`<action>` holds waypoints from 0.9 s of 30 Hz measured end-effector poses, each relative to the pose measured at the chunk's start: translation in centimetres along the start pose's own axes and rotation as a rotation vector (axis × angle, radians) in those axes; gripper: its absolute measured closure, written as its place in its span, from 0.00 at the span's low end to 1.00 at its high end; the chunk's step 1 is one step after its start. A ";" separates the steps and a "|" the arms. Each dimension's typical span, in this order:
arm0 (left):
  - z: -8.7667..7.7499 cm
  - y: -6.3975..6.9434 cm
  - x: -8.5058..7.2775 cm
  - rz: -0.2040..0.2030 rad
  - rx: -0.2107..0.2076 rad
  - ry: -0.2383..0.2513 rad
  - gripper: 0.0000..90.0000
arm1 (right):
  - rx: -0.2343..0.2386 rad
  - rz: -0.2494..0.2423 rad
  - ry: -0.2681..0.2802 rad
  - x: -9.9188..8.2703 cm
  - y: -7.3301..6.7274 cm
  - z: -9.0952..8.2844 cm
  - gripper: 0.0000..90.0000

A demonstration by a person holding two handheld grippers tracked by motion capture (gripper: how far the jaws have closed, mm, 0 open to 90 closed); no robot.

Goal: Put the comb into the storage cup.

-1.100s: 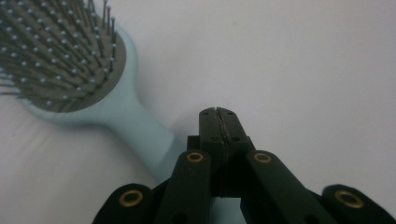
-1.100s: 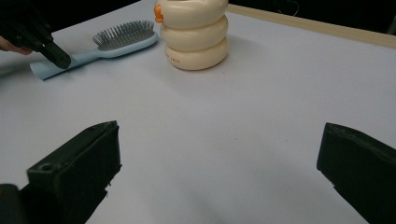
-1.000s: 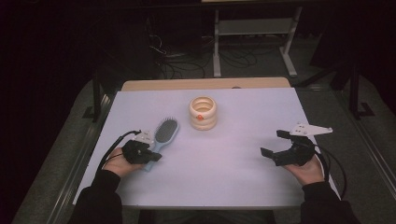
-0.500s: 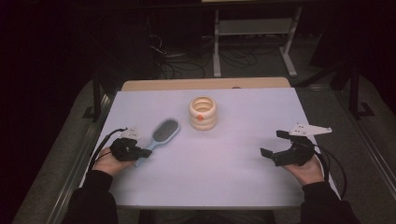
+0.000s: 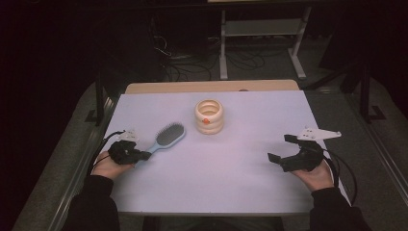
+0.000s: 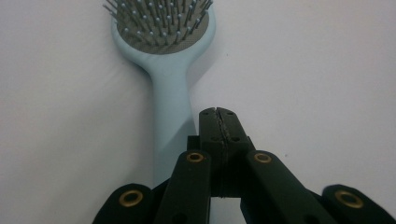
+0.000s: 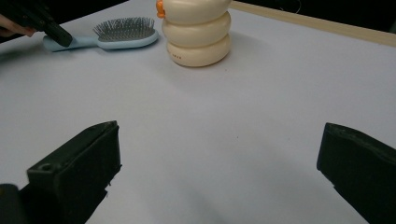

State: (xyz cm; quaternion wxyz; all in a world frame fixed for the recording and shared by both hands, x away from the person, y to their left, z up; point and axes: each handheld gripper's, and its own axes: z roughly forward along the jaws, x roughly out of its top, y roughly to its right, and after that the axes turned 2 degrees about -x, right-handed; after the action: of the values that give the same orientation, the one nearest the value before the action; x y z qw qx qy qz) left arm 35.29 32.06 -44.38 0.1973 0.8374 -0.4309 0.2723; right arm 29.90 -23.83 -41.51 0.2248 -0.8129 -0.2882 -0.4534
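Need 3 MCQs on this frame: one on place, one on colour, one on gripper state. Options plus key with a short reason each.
1. Where does the hairbrush lie?
A. Left of the ringed holder, its handle toward the left gripper
B. Inside the ringed holder
C. Beside the right gripper

2. What colour is the hairbrush's handle?
A. Red
B. Light blue
C. Black

3. How do the two grippers' jaws stand?
A. Both spread wide
B. Left spread, right closed
C. Left closed with nothing between them, right spread wide

Answers:
1. A: the high view shows the brush left of the holder, its handle reaching down toward the left gripper.
2. B: the left gripper view shows a pale blue handle and head rim.
3. C: in the left gripper view the jaws meet above the handle; in the right gripper view they stand far apart over the table.
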 end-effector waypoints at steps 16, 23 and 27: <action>-0.7 -1.3 -0.7 -0.045 0.033 0.030 1.00 | 0.002 -0.007 -0.008 0.0 0.0 0.2 0.00; -1.2 -1.8 -1.0 -0.061 0.049 0.053 1.00 | 0.002 -0.006 -0.012 0.0 0.0 0.2 0.00; -1.3 -1.9 -1.0 -0.062 0.060 0.058 1.00 | 0.003 -0.007 -0.014 0.0 0.0 0.2 0.00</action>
State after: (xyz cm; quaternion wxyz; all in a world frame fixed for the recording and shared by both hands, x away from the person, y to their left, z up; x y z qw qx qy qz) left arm 36.03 34.45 -44.17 0.1930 0.8476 -0.3905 0.3030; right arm 30.04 -23.68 -41.63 0.2224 -0.8147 -0.2931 -0.4482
